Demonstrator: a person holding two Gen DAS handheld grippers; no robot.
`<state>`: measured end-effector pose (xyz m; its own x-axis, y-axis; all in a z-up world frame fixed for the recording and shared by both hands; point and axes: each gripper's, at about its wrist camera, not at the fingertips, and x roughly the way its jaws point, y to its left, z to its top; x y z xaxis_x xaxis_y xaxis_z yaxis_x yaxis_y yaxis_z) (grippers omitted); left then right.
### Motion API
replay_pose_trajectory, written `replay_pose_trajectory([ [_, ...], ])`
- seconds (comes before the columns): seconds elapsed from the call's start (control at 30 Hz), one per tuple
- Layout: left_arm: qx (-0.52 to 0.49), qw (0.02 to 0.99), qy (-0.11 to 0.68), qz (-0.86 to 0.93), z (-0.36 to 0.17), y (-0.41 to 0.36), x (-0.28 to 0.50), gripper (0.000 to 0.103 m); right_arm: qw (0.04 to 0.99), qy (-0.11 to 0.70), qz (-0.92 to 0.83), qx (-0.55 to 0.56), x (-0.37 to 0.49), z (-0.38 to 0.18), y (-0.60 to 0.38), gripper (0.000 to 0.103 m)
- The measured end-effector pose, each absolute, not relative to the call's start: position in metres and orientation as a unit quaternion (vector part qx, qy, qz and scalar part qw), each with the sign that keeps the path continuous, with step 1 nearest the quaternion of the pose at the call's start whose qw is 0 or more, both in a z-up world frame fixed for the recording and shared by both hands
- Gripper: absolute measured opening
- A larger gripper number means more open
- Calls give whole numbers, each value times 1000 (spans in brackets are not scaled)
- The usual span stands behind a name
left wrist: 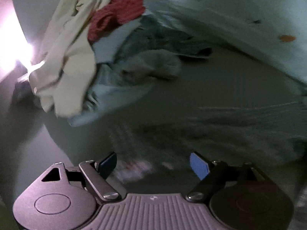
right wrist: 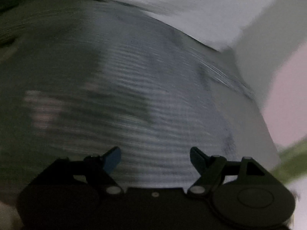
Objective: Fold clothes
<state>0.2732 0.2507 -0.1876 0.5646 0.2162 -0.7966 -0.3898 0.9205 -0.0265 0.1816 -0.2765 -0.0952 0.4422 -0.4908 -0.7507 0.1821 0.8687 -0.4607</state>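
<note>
A dark grey-green garment (left wrist: 211, 118) lies spread flat on the table, blurred by motion. My left gripper (left wrist: 153, 165) is open just above its near part, with nothing between the blue pads. In the right wrist view the same striped grey cloth (right wrist: 145, 99) fills the frame. My right gripper (right wrist: 155, 160) is open and empty just above it.
A pile of unfolded clothes sits at the far left: a cream garment (left wrist: 65, 61), a red knit piece (left wrist: 115, 17) and light blue cloth (left wrist: 119, 76). The pale table (left wrist: 249, 19) runs beyond. A bright light glares at the left edge (left wrist: 11, 53). The table's right edge shows (right wrist: 255, 44).
</note>
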Motion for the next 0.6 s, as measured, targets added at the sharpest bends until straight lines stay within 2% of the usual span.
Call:
replay_pose_trajectory([
  [0.13, -128, 885, 439, 87, -181, 190, 256, 85, 808, 491, -277, -171, 176, -101, -358, 78],
  [0.2, -121, 884, 450, 20, -180, 154, 252, 85, 795, 497, -289, -192, 172, -110, -391, 74],
  [0.27, -111, 882, 457, -42, -181, 119, 248, 85, 786, 505, -294, -202, 169, -119, -422, 64],
  [0.4, -68, 874, 479, -53, -198, 67, 251, 85, 791, 526, -284, -132, 166, -130, -476, 59],
  [0.5, -71, 867, 493, -27, -213, 51, 254, 82, 802, 533, -259, -74, 162, -135, -501, 52],
  [0.53, -77, 865, 496, -16, -216, 48, 254, 70, 808, 531, -249, -58, 160, -134, -506, 44],
  [0.57, -85, 862, 499, -7, -218, 46, 252, 53, 812, 533, -235, -39, 159, -133, -509, 17],
  [0.6, -89, 862, 499, 5, -219, 44, 249, 47, 815, 535, -222, -23, 157, -132, -512, 2],
])
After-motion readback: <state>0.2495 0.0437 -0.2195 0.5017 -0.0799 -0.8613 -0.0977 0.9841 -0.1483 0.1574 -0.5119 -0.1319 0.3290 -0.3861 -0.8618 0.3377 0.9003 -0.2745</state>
